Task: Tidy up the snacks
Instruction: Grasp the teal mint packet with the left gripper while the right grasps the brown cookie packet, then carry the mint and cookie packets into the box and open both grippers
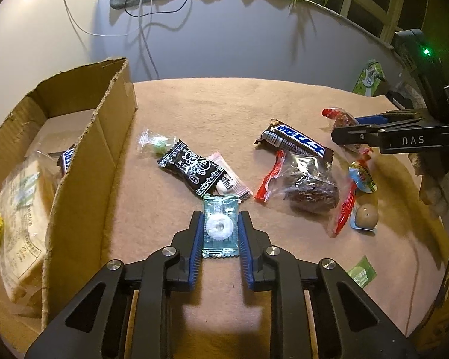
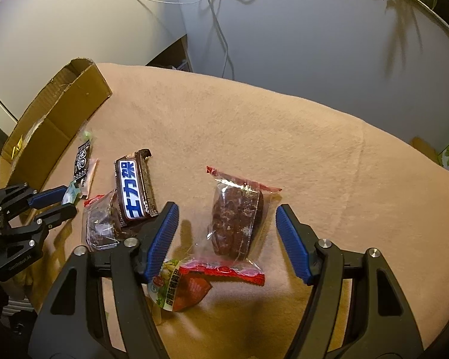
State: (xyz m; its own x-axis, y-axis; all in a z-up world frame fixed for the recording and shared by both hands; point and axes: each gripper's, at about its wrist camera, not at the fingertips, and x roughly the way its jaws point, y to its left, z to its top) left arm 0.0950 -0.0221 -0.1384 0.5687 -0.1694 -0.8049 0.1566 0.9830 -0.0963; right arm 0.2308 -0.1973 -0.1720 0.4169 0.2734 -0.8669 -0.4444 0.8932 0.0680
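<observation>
I am closing my left gripper [image 1: 219,227] on the mint packet [image 1: 220,224] at lower centre, for the cardboard box [image 1: 104,137] at left. My right gripper [image 2: 226,233] is gaping wide, empty, straddling the brown cake packet [image 2: 236,218].

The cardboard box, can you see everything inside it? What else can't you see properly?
- Cardboard box: in the left wrist view its near wall hides most of the inside; only a bread bag and a bar's end show.
- Right wrist view: the box is far off, contents too small.
- Green packet, left wrist view: print too small to read.
- Egg snack, right wrist view: partly behind the right gripper.
</observation>
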